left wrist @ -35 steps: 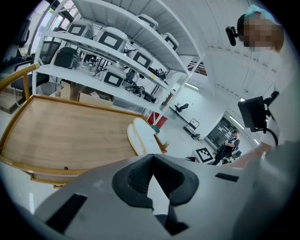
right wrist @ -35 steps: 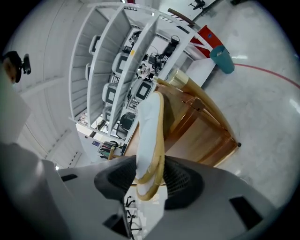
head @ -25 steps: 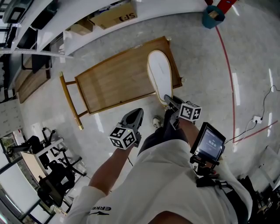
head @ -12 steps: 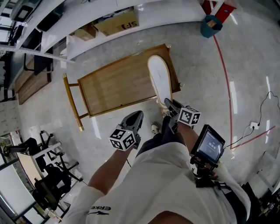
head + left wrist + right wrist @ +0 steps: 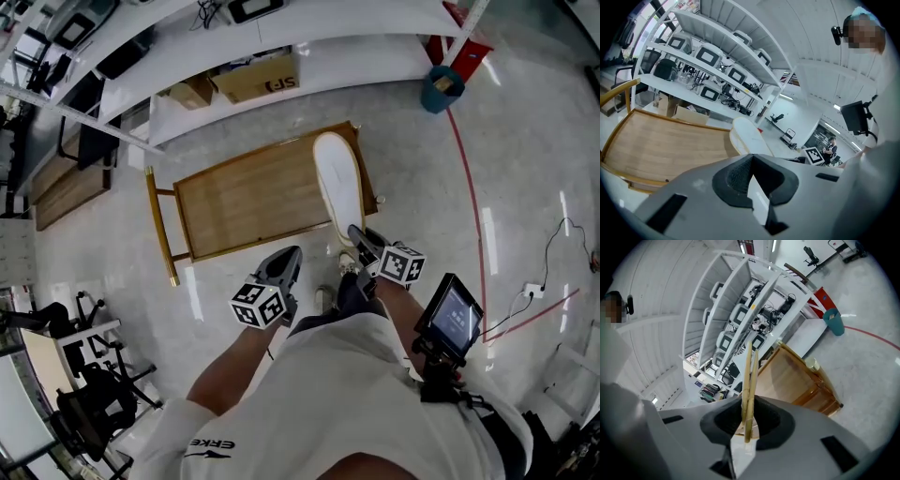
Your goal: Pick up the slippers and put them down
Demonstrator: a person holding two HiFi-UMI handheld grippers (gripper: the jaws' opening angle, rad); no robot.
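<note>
The right gripper [image 5: 359, 236] is closed on the slippers [image 5: 339, 178]. Its jaws have just been closing, and in the right gripper view the two thin yellowish edges of the pair stand together between them, with the pads pressing from both sides. The grip is at one end of the pair, and the rest reaches forward, away from the gripper. In the head view a white sole faces up, and the slippers are seen over the right end of the wooden cart [image 5: 244, 197]. The left gripper [image 5: 286, 262] has its jaws together, and nothing is between them in the left gripper view. It is just beside the right gripper, at its left, near the front edge of the cart, and it does not touch the slippers. From there the slippers show ahead and a little to the right.
</note>
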